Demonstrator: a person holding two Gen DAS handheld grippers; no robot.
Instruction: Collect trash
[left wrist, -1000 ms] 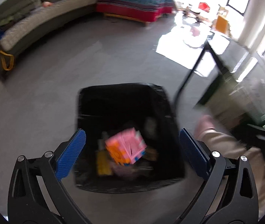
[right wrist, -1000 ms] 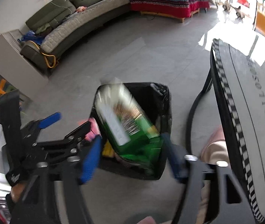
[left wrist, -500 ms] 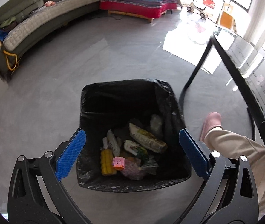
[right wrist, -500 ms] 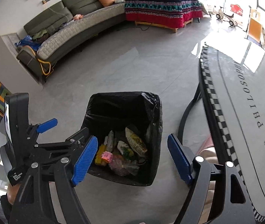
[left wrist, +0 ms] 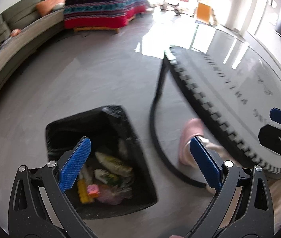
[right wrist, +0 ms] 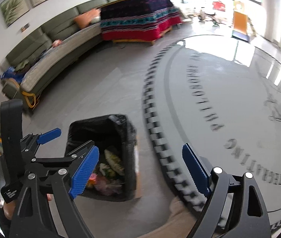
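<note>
A black-lined trash bin (left wrist: 84,127) stands on the grey floor beside a round table. It holds several wrappers, a yellow piece and a pink box (left wrist: 92,190). My left gripper (left wrist: 140,162) is open and empty, above the bin's right rim. My right gripper (right wrist: 140,168) is open and empty, over the gap between the bin (right wrist: 108,127) and the table edge. The left gripper also shows in the right wrist view (right wrist: 47,136), to the left of the bin.
The round grey table (right wrist: 229,99) with a checkered rim and lettering fills the right side. Its black curved leg (left wrist: 156,119) stands next to the bin. The person's pink slipper (left wrist: 192,136) is by the leg. A sofa (right wrist: 57,59) and a covered bed (right wrist: 140,25) lie far behind.
A pink box and a green packet dropped into the bin a second ago. Both grippers, open, have since swung right and up, from over the bin toward the table.
</note>
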